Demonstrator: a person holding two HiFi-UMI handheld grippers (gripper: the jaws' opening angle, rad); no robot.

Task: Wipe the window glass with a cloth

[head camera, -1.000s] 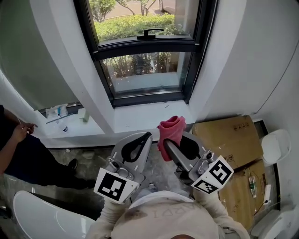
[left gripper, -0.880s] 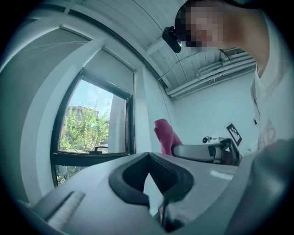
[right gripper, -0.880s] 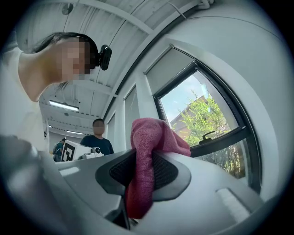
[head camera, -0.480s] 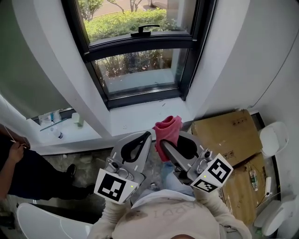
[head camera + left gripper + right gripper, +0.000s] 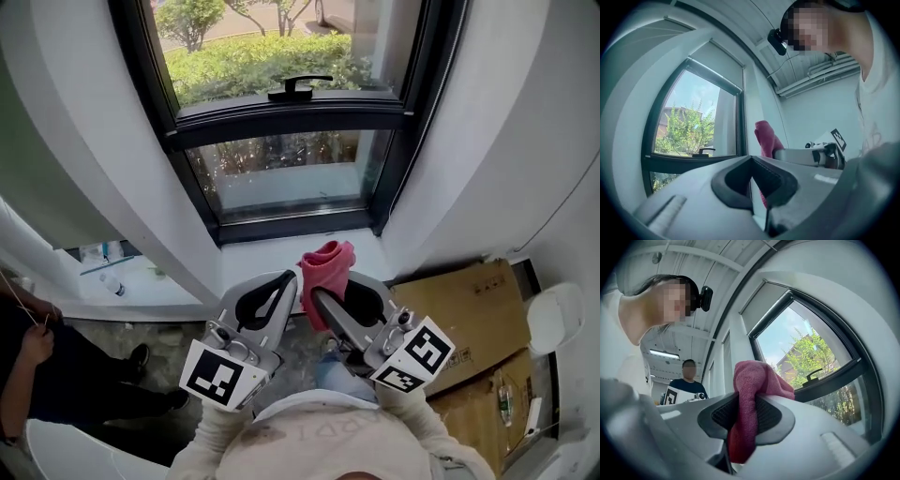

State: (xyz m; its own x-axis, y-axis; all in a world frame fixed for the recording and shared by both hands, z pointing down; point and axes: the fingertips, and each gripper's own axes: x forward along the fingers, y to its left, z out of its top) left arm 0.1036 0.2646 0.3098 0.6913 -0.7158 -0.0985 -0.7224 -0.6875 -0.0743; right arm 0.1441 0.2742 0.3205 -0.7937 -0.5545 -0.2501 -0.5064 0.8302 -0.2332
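Left claw (image 5: 284,287): jaws together, nothing held. Red cloth (image 5: 326,264) is clamped in the right claw (image 5: 331,292) just beside it, well short of the window glass (image 5: 281,178) on the far side. Step judged: approach. Next, the cloth is to be carried forward and pressed flat on the pane.

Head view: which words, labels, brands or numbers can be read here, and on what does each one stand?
No text here can be read.
Cardboard box: small dark print, too small to read.
Shirt: faint print, too blurred to read.
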